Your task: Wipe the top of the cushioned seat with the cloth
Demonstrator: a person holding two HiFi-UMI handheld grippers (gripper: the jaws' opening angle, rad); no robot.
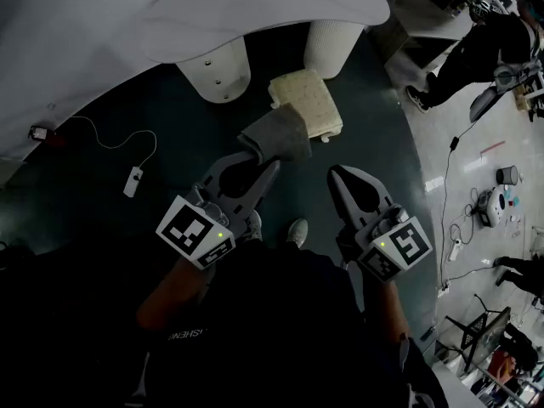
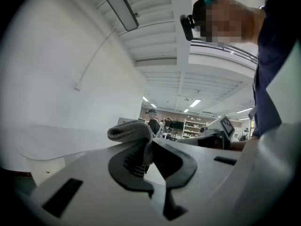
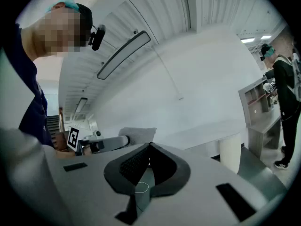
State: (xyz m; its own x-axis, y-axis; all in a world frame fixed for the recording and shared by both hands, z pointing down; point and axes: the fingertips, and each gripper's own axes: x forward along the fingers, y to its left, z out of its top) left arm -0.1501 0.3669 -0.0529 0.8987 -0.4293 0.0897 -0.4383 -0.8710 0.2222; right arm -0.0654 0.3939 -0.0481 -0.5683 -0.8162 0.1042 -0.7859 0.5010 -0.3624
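Observation:
A cream cushioned seat stands on the dark floor between two white table legs. My left gripper is shut on a grey cloth, which in the head view overlaps the seat's near left corner. The cloth bulges up from the shut jaws in the left gripper view, and the seat is hidden there. My right gripper is held to the right, below the seat, its jaws shut with nothing in them. In the right gripper view the shut gripper points up at a wall, with the cloth at its left.
A white table on round legs covers the top of the head view. A power strip with its cable lies on the floor at left. A person stands at upper right, beside cables and gear on the pale floor.

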